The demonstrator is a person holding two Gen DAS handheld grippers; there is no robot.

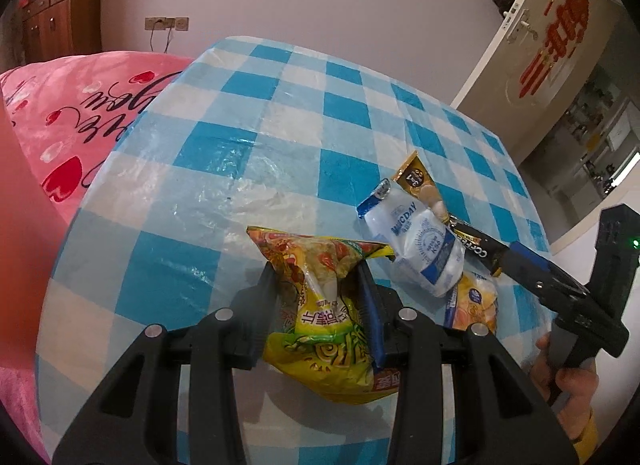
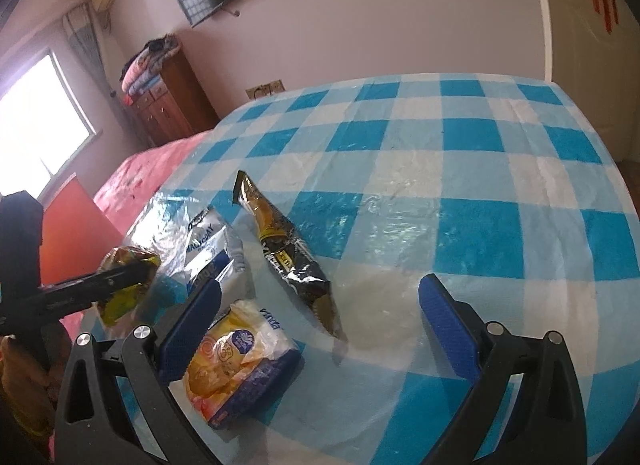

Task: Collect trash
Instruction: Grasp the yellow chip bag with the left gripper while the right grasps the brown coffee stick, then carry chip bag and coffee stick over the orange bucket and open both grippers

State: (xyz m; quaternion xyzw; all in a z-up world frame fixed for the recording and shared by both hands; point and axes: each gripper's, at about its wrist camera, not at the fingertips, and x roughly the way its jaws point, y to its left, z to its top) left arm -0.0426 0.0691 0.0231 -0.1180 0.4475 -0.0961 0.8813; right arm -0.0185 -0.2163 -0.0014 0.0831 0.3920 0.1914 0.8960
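My left gripper [image 1: 316, 269] is shut on a crumpled yellow snack bag [image 1: 320, 305], which it holds over the checked table's [image 1: 248, 113] near edge. The right wrist view shows that bag [image 2: 128, 285] pinched in the left gripper [image 2: 136, 275] at the far left. On the cloth lie a white-and-blue wrapper [image 1: 416, 241] [image 2: 212, 249], a black-and-gold coffee sachet [image 1: 476, 249] [image 2: 292, 261] and an orange tissue pack [image 1: 476, 301] [image 2: 240, 361]. My right gripper [image 2: 320, 283] [image 1: 520, 261] stands open just above them, with the tissue pack beside its left finger and the sachet's near end between its fingers.
A blue-and-white checked plastic cloth covers the table [image 2: 480, 169]. A pink blanketed bed [image 1: 80, 113] lies beyond its left side, with a red-orange surface [image 2: 76, 225] close by. A wooden cabinet [image 2: 168, 101] stands by the wall and a white door [image 1: 532, 37] at the right.
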